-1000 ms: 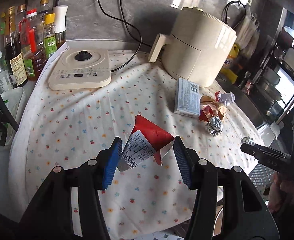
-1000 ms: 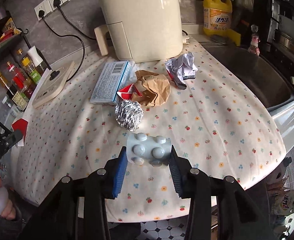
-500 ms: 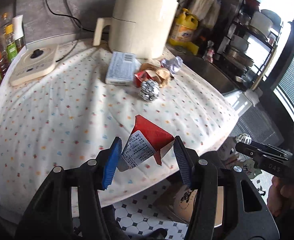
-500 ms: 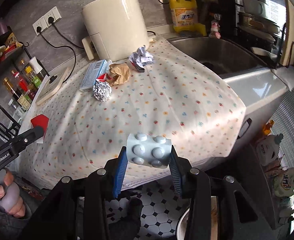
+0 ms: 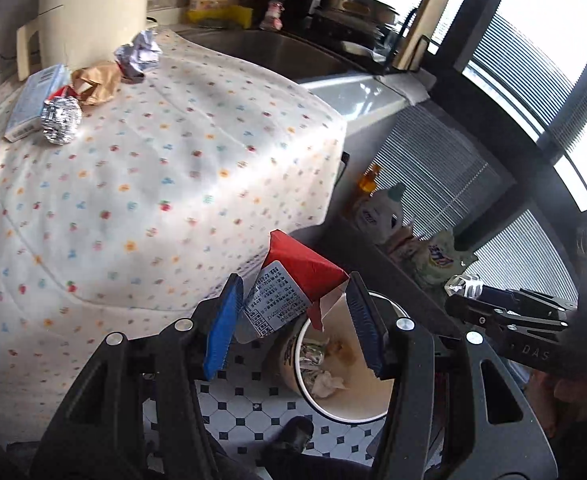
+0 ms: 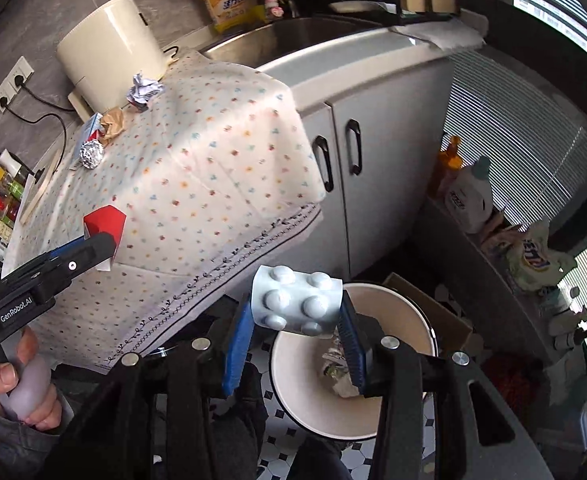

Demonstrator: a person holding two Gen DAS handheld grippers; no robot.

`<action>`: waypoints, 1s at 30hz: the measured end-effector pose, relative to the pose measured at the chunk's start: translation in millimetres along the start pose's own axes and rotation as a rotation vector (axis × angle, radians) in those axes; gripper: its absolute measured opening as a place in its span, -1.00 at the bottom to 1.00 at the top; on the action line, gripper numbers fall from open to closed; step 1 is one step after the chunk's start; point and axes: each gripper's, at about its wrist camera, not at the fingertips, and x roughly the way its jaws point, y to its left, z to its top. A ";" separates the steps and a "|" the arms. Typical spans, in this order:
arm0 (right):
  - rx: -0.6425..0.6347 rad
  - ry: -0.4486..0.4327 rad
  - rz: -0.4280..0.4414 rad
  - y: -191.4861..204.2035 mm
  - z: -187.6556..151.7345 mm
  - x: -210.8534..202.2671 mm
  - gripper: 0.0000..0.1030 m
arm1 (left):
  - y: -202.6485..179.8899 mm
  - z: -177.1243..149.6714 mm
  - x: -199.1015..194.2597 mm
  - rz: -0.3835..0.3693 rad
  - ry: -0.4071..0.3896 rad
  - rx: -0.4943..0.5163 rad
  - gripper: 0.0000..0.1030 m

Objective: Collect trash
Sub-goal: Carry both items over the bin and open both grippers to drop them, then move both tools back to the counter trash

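The white bin (image 6: 393,408) stands on the tiled floor (image 5: 253,412) below the edge of the cloth-covered counter (image 5: 153,168), and both pieces of trash in hand hang over it or close to it, which is what the drop depends on. From the right wrist view, the bin's open mouth lies directly beneath and just beyond the right gripper (image 6: 295,334), so the blister pack (image 6: 297,306) is nearly above the opening; the right hand looks the nearer of the two to a clean release. That pack sits crosswise between the blue pads, its long axis running from pad to pad, and the jaws are opening at this moment with the pack between them, its ends looking as if they touch both pads, so it is not yet free. From the left wrist view, the bin (image 5: 349,372) shows under the far side of the left gripper (image 5: 293,320), whose fingers are set at a middling width around the red carton (image 5: 293,280); the carton's peaked end points up and away, its printed label faces the camera, and it stands toward the near rim of the bin, not over the middle, so a short push forward seems wise. Left on the counter, well apart from both hands, are a foil ball (image 5: 61,120), a brown paper wad (image 5: 97,80), a crumpled wrapper (image 5: 139,56) and a flat box (image 5: 33,100).
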 end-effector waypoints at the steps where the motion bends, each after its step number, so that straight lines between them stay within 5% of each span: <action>1: 0.008 0.003 0.001 -6.4 -3.1 -0.9 -0.13 | -6.7 -1.9 5.2 -0.008 0.010 0.008 0.04; 5: 0.033 -0.026 -0.018 -28.3 -12.9 -11.7 0.34 | -26.5 -10.2 21.6 -0.036 0.046 0.031 0.04; 18: 0.208 -0.070 -0.100 -94.8 -39.7 -40.9 0.35 | -98.6 -25.2 60.8 -0.158 0.185 0.193 0.08; 20: 0.229 -0.085 -0.110 -100.3 -42.8 -47.1 0.35 | -108.3 -23.9 62.1 -0.187 0.194 0.218 0.17; 24: 0.262 -0.106 -0.122 -106.9 -48.0 -57.2 0.35 | -118.1 -18.5 58.5 -0.213 0.184 0.252 0.77; 30: 0.261 -0.115 -0.127 -96.0 -45.8 -58.1 0.47 | -99.0 -2.9 44.6 -0.169 0.150 0.216 0.84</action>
